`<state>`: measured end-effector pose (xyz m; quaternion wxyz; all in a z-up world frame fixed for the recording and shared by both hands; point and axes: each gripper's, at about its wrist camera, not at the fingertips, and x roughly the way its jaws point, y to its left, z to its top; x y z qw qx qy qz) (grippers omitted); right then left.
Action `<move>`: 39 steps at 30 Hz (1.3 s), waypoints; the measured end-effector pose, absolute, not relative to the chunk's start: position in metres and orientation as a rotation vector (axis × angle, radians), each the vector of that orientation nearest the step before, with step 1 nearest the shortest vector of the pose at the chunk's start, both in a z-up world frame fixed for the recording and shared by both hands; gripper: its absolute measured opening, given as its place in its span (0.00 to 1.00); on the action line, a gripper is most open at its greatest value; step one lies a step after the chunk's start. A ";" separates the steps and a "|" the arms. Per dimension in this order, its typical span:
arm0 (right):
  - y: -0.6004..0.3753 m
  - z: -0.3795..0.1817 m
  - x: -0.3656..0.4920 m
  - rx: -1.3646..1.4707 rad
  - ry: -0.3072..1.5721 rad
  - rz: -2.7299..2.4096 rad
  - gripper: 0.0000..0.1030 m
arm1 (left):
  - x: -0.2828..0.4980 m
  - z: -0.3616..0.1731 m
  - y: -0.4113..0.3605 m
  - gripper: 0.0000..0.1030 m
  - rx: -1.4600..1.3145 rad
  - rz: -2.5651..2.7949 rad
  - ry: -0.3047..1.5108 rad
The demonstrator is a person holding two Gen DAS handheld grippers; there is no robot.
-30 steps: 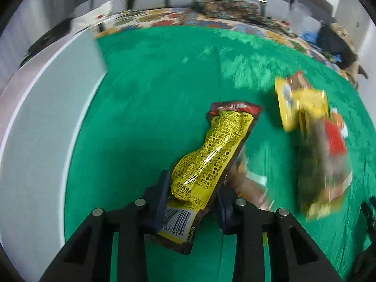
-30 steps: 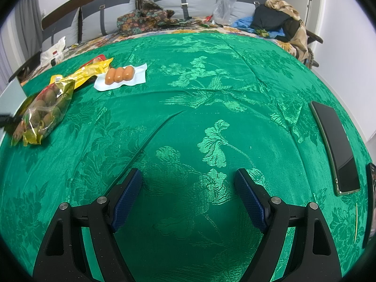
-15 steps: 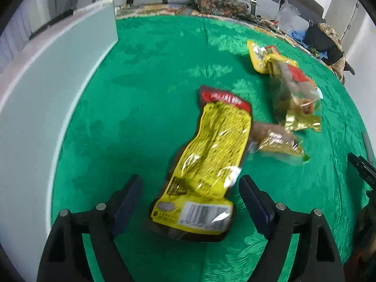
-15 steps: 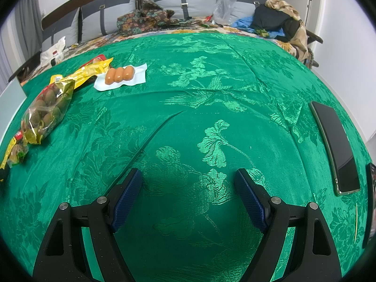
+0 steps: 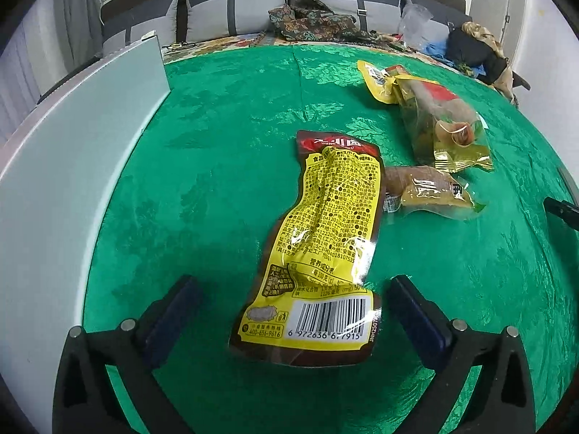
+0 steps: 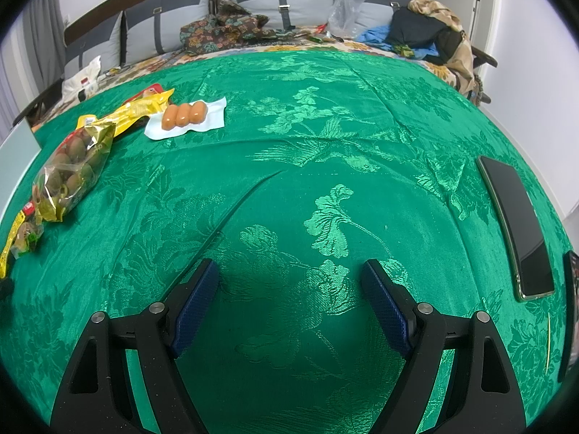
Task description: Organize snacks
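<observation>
A long yellow and brown snack packet (image 5: 325,238) lies flat on the green cloth, its barcode end between my left gripper's (image 5: 293,303) open fingers, which do not touch it. A small clear brown packet (image 5: 430,193) lies just right of it. A gold bag of round snacks (image 5: 441,126) and a yellow packet (image 5: 378,79) lie beyond. In the right wrist view the gold bag (image 6: 72,170), a yellow packet (image 6: 134,115) and a white sausage pack (image 6: 186,117) lie at the far left. My right gripper (image 6: 289,296) is open and empty over bare cloth.
A pale grey-white box (image 5: 68,166) stands along the left side. A dark phone (image 6: 515,224) lies at the right edge of the cloth. A sofa with cushions, clothes and bags lies behind the table.
My left gripper has let go of the yellow and brown packet, opened wide and backed off; the packet now lies on the cloth. The right gripper has not moved.
</observation>
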<state>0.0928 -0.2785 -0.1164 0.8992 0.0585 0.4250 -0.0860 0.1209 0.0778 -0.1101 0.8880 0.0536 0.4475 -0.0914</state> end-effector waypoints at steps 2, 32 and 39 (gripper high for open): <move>-0.279 -0.116 0.093 0.121 0.880 -0.178 0.82 | 0.120 -0.110 0.078 1.00 0.109 -0.187 0.928; -0.278 -0.117 0.093 0.121 0.880 -0.179 0.82 | 0.137 -0.095 0.080 0.52 0.116 -0.157 1.028; -0.278 -0.117 0.093 0.121 0.880 -0.179 0.82 | 0.095 -0.099 0.096 0.53 0.057 -0.059 1.017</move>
